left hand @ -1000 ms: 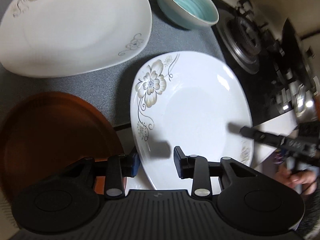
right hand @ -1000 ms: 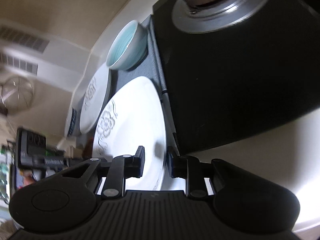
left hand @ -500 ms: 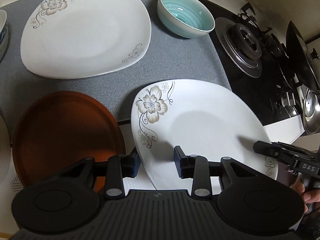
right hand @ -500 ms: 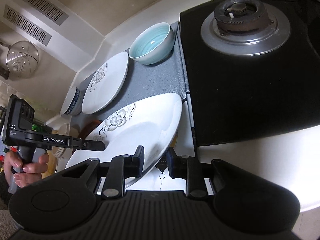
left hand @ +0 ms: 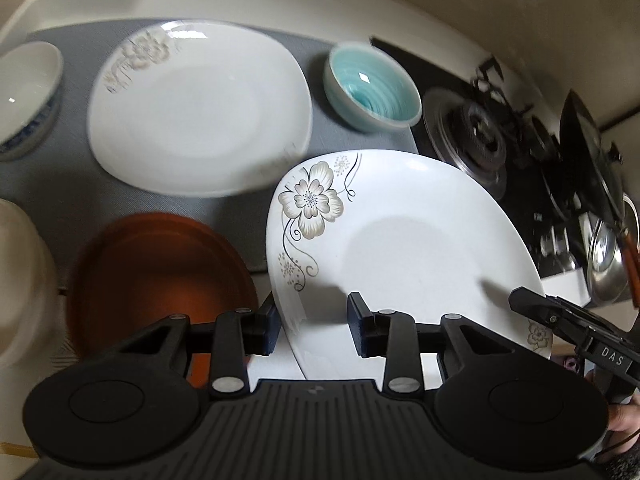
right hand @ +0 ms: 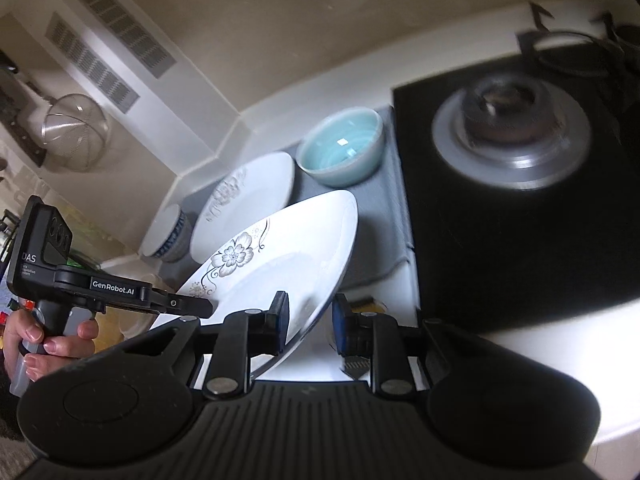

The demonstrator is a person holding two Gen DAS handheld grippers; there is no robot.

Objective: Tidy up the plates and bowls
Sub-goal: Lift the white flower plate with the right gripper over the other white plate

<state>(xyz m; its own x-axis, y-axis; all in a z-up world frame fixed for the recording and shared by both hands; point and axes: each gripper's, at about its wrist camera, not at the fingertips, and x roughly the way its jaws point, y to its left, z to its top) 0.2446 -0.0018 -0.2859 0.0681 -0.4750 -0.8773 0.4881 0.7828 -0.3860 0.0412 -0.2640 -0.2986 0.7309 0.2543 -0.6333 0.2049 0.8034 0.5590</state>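
A white flowered plate (left hand: 404, 248) is held tilted above the counter; it also shows in the right wrist view (right hand: 276, 268). My left gripper (left hand: 312, 326) is shut on its near left rim, and my right gripper (right hand: 308, 322) is shut on its opposite rim. A second flowered plate (left hand: 200, 116) lies flat on the grey mat (left hand: 328, 144) behind it. A teal bowl (left hand: 370, 86) stands to that plate's right. A blue-patterned white bowl (left hand: 24, 96) stands at the far left. A brown plate (left hand: 156, 280) lies under my left gripper's left finger.
A black gas hob (right hand: 520, 216) with a burner (left hand: 476, 136) lies to the right of the mat. A pan and a steel lid (left hand: 608, 256) are at the far right. A pale container (left hand: 20, 280) stands at the left edge. A strainer (right hand: 74, 136) hangs on the wall.
Both grippers have lifted the flowered plate up off the counter and carried it toward the back, closer to the second plate and the teal bowl. The views pulled back and upward.
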